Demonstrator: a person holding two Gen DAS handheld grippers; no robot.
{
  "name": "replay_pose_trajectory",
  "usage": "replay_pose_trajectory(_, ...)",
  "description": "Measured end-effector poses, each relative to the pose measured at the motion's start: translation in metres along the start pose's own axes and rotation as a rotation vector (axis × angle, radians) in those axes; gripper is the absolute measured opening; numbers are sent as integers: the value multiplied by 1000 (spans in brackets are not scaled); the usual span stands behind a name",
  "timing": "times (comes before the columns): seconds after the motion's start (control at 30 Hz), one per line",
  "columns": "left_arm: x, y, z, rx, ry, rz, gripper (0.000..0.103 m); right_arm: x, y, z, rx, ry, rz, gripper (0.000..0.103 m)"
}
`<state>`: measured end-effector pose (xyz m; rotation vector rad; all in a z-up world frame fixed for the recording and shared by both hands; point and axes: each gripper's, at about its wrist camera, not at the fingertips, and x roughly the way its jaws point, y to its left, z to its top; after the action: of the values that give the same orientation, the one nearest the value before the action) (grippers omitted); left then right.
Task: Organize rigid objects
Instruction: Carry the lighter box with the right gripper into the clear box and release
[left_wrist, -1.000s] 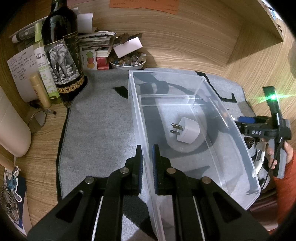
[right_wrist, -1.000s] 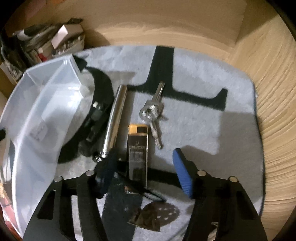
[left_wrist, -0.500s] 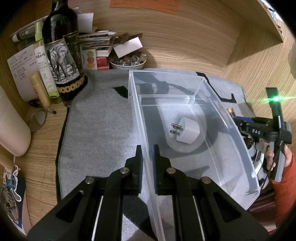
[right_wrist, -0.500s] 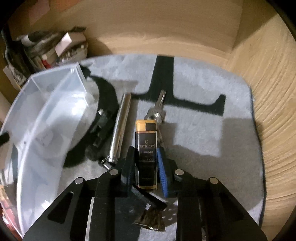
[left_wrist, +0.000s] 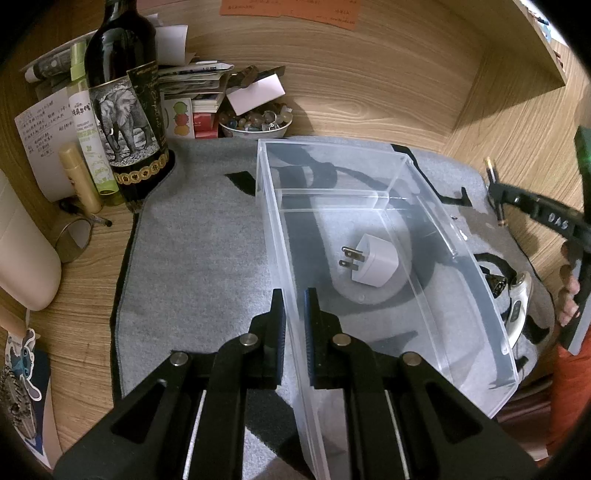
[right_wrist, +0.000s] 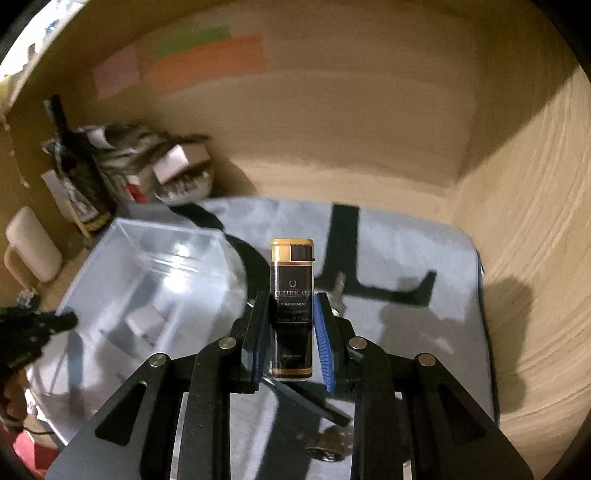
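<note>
Right gripper (right_wrist: 290, 328) is clamped on the lighter (right_wrist: 291, 306), black body with a gold cap, pinched at its lower half so the cap end sticks out forward past the fingertips. It's off the mat (right_wrist: 406, 258), tilted up toward the back wall; view is motion-blurred. Grip looks centred and square, so the lighter probably won't twist.

Left gripper (left_wrist: 293, 314) is closed narrow on the near-left wall of the clear bin (left_wrist: 480, 280), one finger inside, one outside. Likely reason: pinning the light bin so it doesn't slide on the mat while items get dropped in.

Bin holds a white plug (left_wrist: 373, 264) only, lying on its side near the middle. Plenty of bare floor around it.

Outside the bin's right wall, more items sit on the mat, including a white gadget (left_wrist: 519, 306); partly hidden, can't name the rest.

Judged step: carry the lighter over the bin's rim and release. Task early, one item in.
</note>
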<state>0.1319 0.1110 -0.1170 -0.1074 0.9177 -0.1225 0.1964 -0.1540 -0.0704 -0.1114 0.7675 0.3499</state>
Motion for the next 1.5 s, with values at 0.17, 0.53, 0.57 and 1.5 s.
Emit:
replay_pose_trajectory(0.17, 0, 0, 0, 1, 0, 0, 9, -10, 23, 12, -41, -46, 46, 22)
replay_pose_trajectory(0.53, 0, 1, 0, 1, 0, -1, 9, -1, 85, 14, -153, -25, 171, 22)
replay_pose_trajectory(0.57, 0, 1, 0, 1, 0, -1, 9, 4, 92, 13, -166, -13, 176, 22)
replay_pose_trajectory(1.5, -1, -1, 0, -4, -1, -8, 9, 53, 116, -6, -237, 160, 141, 22)
